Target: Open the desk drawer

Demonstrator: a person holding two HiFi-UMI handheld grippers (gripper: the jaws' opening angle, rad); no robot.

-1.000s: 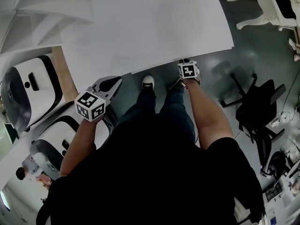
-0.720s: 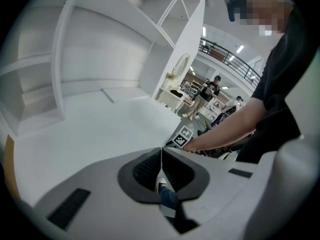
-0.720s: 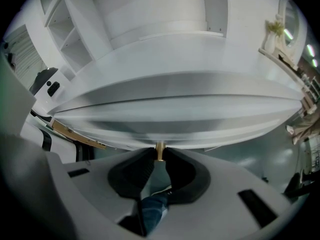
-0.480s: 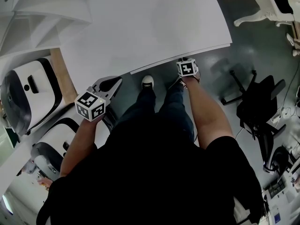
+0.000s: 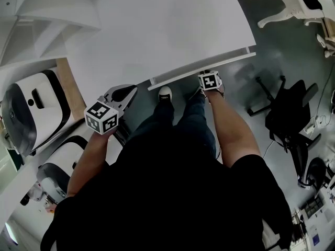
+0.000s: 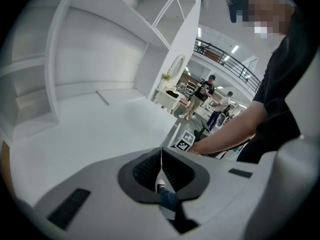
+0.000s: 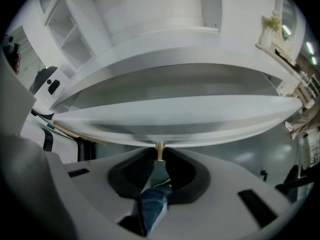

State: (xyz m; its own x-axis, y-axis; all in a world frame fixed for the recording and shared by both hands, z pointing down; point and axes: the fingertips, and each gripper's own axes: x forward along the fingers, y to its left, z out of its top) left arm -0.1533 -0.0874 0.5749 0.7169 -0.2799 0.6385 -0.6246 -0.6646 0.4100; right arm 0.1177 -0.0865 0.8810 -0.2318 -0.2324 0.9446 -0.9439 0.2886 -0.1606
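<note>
The white desk [image 5: 157, 30] fills the upper middle of the head view. Its drawer front [image 5: 201, 69] shows as a white strip standing out a little from under the desk edge. In the right gripper view the drawer front [image 7: 175, 119] spans the picture, with a small brass knob [image 7: 160, 148] at its lower edge. My right gripper [image 7: 160, 155] is shut on that knob; its marker cube [image 5: 210, 80] sits just below the strip. My left gripper [image 5: 125, 92] hangs off the desk's left corner, shut with nothing in it [image 6: 161, 163].
A black office chair [image 5: 290, 114] stands on the grey floor at the right, and a white chair [image 5: 293, 4] at the top right. White rounded machines [image 5: 31, 109] crowd the left side. White shelves [image 5: 47, 9] rise behind the desk. My legs are under the drawer.
The drawer front has slid out from under the desk edge toward me, and my right gripper has come back with it. The left gripper has stayed put.
</note>
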